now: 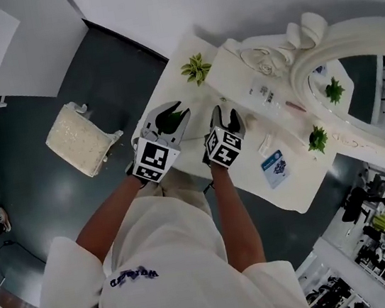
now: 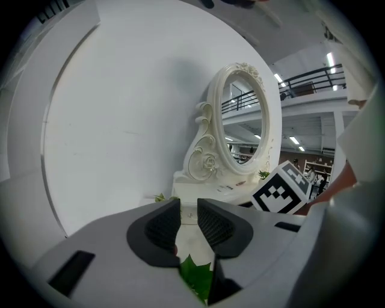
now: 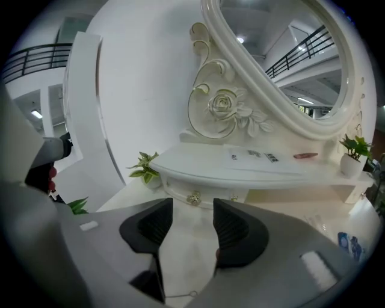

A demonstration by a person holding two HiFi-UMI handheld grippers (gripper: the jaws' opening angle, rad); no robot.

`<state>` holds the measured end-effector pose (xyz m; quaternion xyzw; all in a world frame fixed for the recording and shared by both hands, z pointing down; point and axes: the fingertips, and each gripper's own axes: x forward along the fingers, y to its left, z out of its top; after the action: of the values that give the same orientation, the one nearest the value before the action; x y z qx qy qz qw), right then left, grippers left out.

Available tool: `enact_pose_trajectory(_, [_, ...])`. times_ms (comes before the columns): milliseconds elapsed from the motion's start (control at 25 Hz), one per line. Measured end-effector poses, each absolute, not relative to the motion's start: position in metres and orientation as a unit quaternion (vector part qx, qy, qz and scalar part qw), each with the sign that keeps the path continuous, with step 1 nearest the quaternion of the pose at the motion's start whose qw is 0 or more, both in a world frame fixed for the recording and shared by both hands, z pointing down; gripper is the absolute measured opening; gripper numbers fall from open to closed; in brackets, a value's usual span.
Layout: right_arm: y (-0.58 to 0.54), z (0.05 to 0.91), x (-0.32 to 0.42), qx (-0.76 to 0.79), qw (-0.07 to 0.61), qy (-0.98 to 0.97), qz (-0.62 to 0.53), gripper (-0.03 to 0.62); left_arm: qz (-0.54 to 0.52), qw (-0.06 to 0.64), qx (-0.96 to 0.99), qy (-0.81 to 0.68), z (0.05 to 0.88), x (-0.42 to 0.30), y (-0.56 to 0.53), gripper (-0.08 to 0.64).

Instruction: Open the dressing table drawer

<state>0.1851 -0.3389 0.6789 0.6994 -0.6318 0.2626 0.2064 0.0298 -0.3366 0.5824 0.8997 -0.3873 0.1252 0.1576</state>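
**A:** How far along is the person with the drawer?

**B:** By the look of it, nothing is done yet. In the right gripper view the drawer front sits flush under the small shelf at the foot of the mirror, so it reads as closed.

**A:** Where is it relative to the right gripper?

**B:** Straight ahead of the jaws and a little above them. Its knob is just beyond the tips, almost centred in the gap but not touched. The jaws stand moderately apart, with only the bare top of the dressing table showing between them.

**A:** And the left gripper?

**B:** It sits beside the right one, over the table's near edge. Its jaws are narrow but not together, since a slit of white tabletop shows between the pads. A green leaf lies below the throat of the jaws, and the pads don't appear to press on it. The drawer is ahead of this gripper and off to its right, farther away than from the other.

**A:** So what is left?

**B:** Seemingly the whole job: reach the knob, close on it and pull the drawer out towards the person. The right gripper looks better placed for that. A potted plant stands ahead and to its left, clear of the line to the knob.
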Motion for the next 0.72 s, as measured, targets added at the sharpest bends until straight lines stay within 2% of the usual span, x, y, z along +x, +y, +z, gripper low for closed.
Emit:
enact_pose_trajectory(200, [-0.354,0.696,0.184,0.702,0.215,-0.618,0.281,0.183,0.126,0.176,0.896,-0.387,0.591,0.024,-0.351,0.029])
enact_pose_trajectory(440, [-0.367,0.702,0.183,0.700,0.227,-0.616,0.282,0.160,0.117,0.191,0.893,-0.391,0.595,0.020,-0.361,0.011])
enact_pose_trajectory(560, [-0.369,0.705,0.187,0.701,0.246,-0.607,0.283,0.123,0.116,0.191,0.895,-0.385,0.597,0.026,-0.361,0.011])
enact_pose_trajectory(720, [-0.372,0.709,0.186,0.698,0.272,-0.603,0.276,0.114,0.119,0.199,0.902,-0.365,0.596,0.035,-0.352,0.011])
